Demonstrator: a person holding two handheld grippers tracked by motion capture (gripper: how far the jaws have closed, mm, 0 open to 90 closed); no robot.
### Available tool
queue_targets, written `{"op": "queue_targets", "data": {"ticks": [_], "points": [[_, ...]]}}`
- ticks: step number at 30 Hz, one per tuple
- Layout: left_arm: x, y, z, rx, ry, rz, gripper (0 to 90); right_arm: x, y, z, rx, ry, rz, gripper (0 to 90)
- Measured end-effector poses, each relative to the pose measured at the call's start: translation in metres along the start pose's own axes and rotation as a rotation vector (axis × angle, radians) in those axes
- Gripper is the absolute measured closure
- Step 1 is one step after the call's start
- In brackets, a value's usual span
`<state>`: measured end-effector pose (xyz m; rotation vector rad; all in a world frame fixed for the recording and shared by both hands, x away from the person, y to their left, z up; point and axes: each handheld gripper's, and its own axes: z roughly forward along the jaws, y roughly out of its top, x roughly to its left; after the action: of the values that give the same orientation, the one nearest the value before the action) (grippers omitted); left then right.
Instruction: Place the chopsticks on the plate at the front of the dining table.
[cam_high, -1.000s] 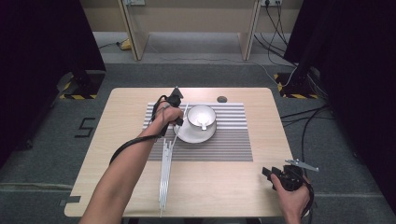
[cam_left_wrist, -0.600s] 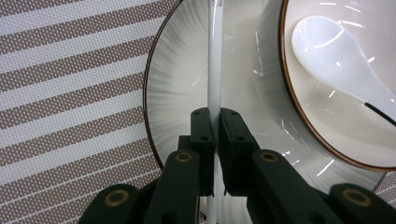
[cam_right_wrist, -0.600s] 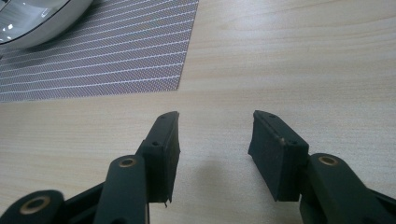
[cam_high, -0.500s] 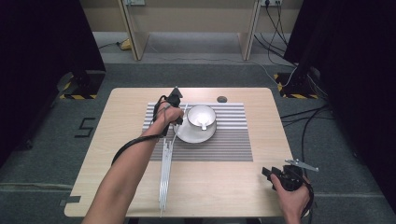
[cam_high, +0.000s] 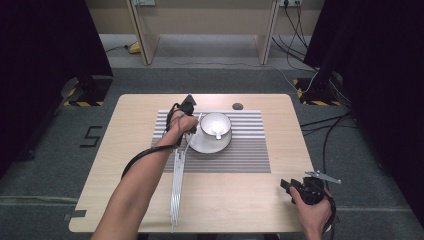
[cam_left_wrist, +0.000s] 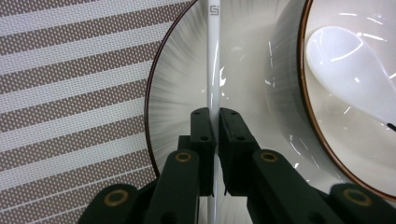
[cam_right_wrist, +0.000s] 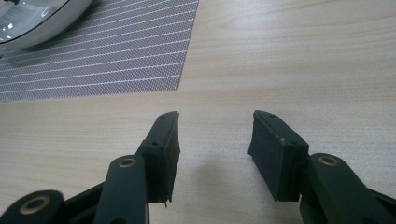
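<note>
The left gripper (cam_left_wrist: 211, 122), forearm extended over the striped placemat (cam_high: 250, 150), clamps its jaws on one white chopstick (cam_left_wrist: 213, 56) above one plate (cam_high: 197, 145) carrying one bowl (cam_high: 216, 122). The right gripper (cam_right_wrist: 214, 140) rests near the tabletop's (cam_high: 240, 200) front right corner, jaws wide.

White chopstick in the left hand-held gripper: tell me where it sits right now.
In the left gripper view, the slim white chopstick is clamped between the left hand-held gripper jaws, lying across the white saucer beside the white bowl.

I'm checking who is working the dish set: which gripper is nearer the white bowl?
Left. The left gripper, shut on a white chopstick, is over the plate right beside the bowl; the right gripper sits open at the table's near right corner.
</note>
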<state>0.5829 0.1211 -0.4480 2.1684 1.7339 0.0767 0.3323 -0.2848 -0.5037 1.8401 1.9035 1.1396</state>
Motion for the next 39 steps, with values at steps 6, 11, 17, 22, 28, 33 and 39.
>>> {"op": "queue_targets", "data": {"ticks": [6,11,17,22,28,33,39], "points": [[-0.002,0.000,0.001,-0.014,-0.002,-0.003,84.3,0.000,0.000,0.001,0.005,-0.001,-0.003,52.1],[-0.003,0.001,0.002,-0.017,-0.004,0.005,82.9,0.000,0.000,0.001,0.005,-0.001,-0.003,52.0],[-0.005,0.000,-0.002,-0.020,-0.012,0.033,73.7,0.001,0.000,0.001,0.007,-0.002,-0.005,51.8],[-0.004,-0.002,-0.012,-0.023,-0.001,0.063,67.4,0.001,0.000,0.001,0.010,-0.003,-0.008,51.7],[0.003,-0.008,-0.029,-0.033,0.009,0.094,62.9,0.002,-0.001,0.002,0.010,-0.005,-0.008,51.7],[0.008,-0.018,-0.041,-0.039,0.030,0.119,58.5,0.002,-0.001,0.002,0.011,-0.008,-0.010,51.7],[0.013,-0.032,-0.050,-0.064,0.021,0.145,57.5,0.002,-0.001,0.002,0.010,-0.011,-0.010,51.7]]}}
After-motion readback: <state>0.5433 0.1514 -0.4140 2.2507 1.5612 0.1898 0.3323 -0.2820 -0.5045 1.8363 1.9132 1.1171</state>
